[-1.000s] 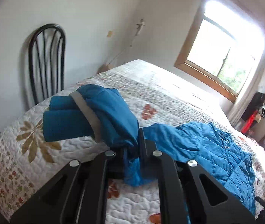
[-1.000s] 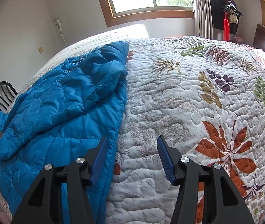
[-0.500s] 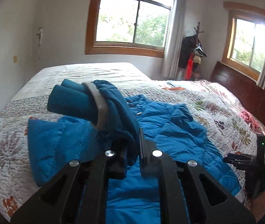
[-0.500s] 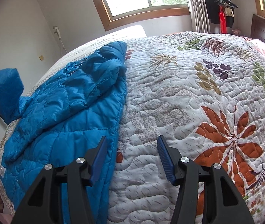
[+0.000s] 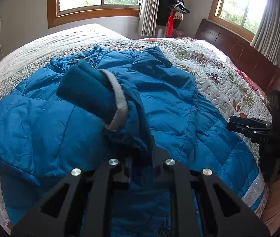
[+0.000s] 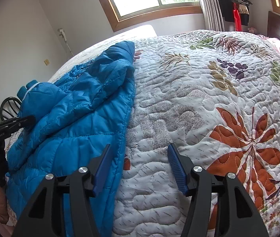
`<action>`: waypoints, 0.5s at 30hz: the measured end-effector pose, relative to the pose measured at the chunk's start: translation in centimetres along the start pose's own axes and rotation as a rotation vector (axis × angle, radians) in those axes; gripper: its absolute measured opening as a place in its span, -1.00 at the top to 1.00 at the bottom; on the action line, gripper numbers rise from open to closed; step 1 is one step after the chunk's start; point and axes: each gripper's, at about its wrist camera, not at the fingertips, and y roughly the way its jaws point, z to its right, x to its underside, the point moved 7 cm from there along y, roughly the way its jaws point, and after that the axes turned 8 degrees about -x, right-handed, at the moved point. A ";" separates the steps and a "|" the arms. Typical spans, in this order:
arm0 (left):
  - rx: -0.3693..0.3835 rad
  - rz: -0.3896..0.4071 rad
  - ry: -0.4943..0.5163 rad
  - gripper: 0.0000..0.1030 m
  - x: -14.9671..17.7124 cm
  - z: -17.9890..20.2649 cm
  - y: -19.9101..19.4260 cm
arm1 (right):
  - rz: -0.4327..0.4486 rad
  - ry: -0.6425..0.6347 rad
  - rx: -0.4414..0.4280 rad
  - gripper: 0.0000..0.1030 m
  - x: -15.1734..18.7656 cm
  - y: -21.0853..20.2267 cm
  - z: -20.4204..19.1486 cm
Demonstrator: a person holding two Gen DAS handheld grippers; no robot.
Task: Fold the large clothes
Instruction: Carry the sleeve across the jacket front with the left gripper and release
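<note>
A blue quilted jacket (image 5: pixel 169 102) lies spread on the floral quilt (image 6: pixel 199 98) of a bed. Its sleeve (image 5: pixel 92 94), with a grey band and a teal inner cuff, is lifted over the jacket's body. My left gripper (image 5: pixel 141 158) pinches the sleeve's fabric, and its jaws are opening. The right wrist view shows that gripper (image 6: pixel 26 121) at the far left with the sleeve bunched on it. My right gripper (image 6: pixel 140 154) hovers at the jacket's (image 6: pixel 92 102) right edge; its jaws are opening a little wider, with only quilt between them. It appears again (image 5: pixel 236 123) at the right.
A dark wooden headboard (image 5: pixel 238 49) stands at the bed's right end. A coat stand (image 5: pixel 173 6) with dark and red clothes is in the corner by the window. A black chair (image 6: pixel 9 106) stands beside the bed at the left.
My left gripper swung the sleeve from the chair side of the bed across and down over the jacket's body, rolling as it went. The right gripper stayed in place.
</note>
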 end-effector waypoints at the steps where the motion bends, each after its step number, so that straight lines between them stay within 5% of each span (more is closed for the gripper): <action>1: 0.000 -0.002 0.000 0.70 0.0 0.0 0.1 | -0.002 0.000 0.001 -0.14 0.0 0.1 0.0; 5: -0.006 -0.013 -0.040 0.64 0.0 -1.0 -1.0 | -0.008 -0.004 0.006 -0.15 0.0 0.2 0.0; 10: -0.083 0.033 -0.068 0.04 0.6 -2.6 -3.9 | -0.019 -0.020 0.029 -0.15 -0.1 0.3 -0.2; 15: -0.147 0.035 -0.107 0.04 2.0 -5.7 -6.0 | -0.021 -0.054 0.110 -0.15 -0.7 -0.3 -1.1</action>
